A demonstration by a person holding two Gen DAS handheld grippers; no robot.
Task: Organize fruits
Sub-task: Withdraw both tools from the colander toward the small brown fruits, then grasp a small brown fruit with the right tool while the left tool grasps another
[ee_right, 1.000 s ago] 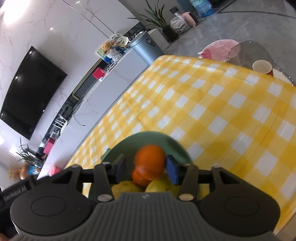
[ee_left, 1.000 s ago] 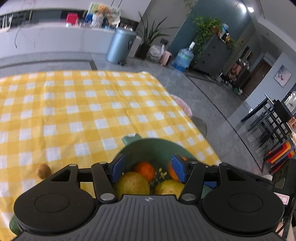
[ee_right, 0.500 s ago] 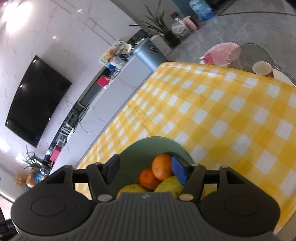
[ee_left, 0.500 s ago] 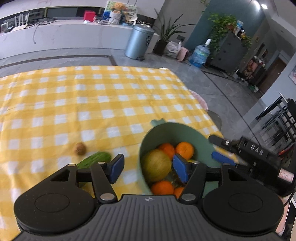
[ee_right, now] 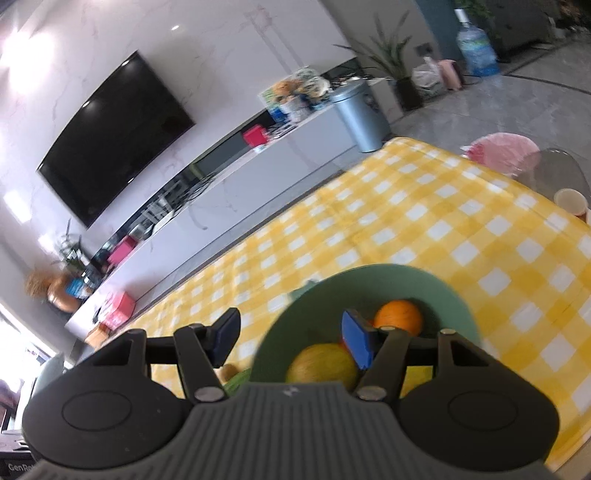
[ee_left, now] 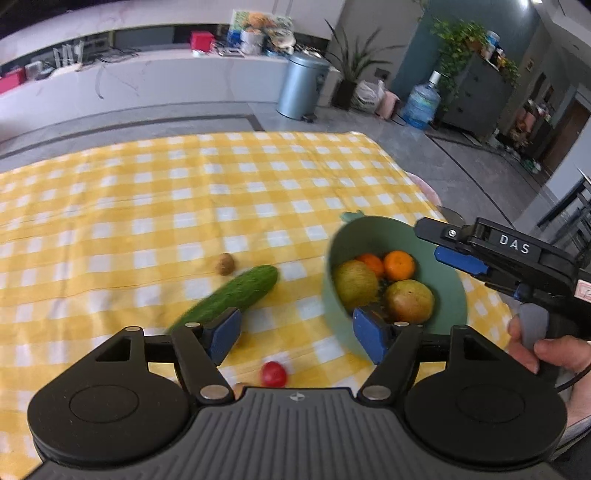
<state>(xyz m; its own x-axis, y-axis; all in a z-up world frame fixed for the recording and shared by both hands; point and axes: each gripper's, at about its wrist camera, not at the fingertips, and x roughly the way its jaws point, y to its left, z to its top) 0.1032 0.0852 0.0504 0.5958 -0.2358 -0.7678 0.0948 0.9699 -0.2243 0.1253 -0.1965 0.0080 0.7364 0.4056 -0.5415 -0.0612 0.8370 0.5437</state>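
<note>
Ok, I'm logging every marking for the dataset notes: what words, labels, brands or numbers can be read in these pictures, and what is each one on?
"DAS": white letters on the black body of the right gripper, seen from the left wrist.
"Gen...": start of a white word, cut off by the frame edge, on a black device at the lower left of the right wrist view.
Red-edged sticker on the right gripper: too cropped to read.
Packages on the far counter: too blurred to read.

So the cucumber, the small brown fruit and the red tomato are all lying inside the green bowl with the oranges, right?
Not quite. The left wrist view shows the cucumber, the small brown fruit and the red tomato lying on the checked tablecloth, outside the green bowl. Only the oranges and larger yellow-green fruits are in it.
</note>
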